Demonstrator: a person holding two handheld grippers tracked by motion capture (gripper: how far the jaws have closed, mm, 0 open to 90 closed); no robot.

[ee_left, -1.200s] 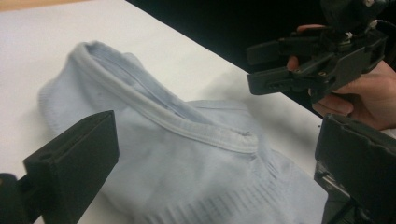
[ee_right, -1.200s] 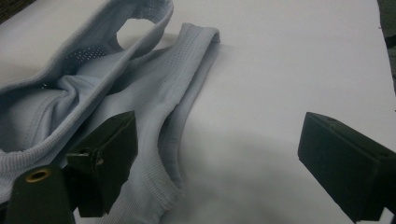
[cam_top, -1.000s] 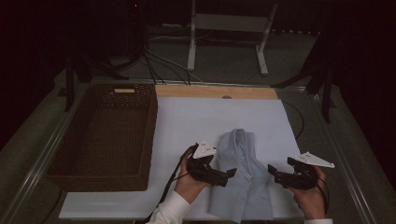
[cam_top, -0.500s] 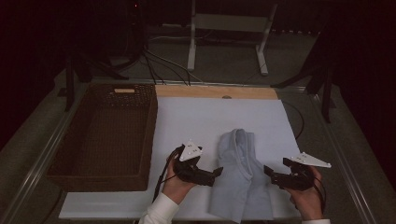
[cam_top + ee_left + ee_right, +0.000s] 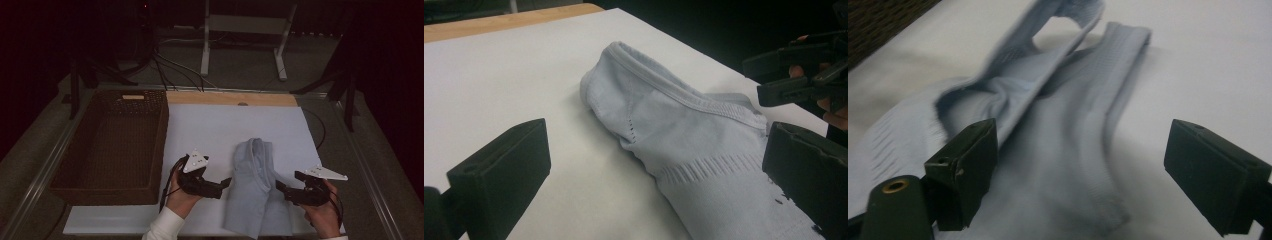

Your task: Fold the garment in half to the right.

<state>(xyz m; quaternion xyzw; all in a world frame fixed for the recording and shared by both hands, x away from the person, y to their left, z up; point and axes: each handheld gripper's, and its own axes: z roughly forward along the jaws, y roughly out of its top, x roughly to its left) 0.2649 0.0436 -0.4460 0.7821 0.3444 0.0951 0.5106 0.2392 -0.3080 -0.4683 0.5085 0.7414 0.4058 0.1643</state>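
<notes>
Lying near-centre on a smooth white mat [image 5: 220,130]: one pale blue knitted garment [image 5: 256,190], soft and ribbed, folded into a long narrow shape running near to far, its rounded far end rimmed by a stitched, banded hem. A band of fine openwork slits crosses the fabric in the left gripper view; the exact type of garment is hard to judge from these folds.

Left gripper [image 5: 226,183]: black, blocky matte jaws standing wide apart, empty, just left of the cloth and pointing right toward it. Grey three-cornered plate on top, cable trailing.

Right gripper [image 5: 280,186]: same build, jaws wide apart, tips at the cloth's right edge; the right gripper view shows fabric lying between and below the pads, not pinched. Its jaws have just been closing slightly.

Left of the mat: dark brown woven wicker basket [image 5: 70,165], rectangular, deep-walled. Far edge of the mat: strip of bare light wood [image 5: 230,98]. Beyond it, a pale metal stand [image 5: 245,30] on the floor.
</notes>
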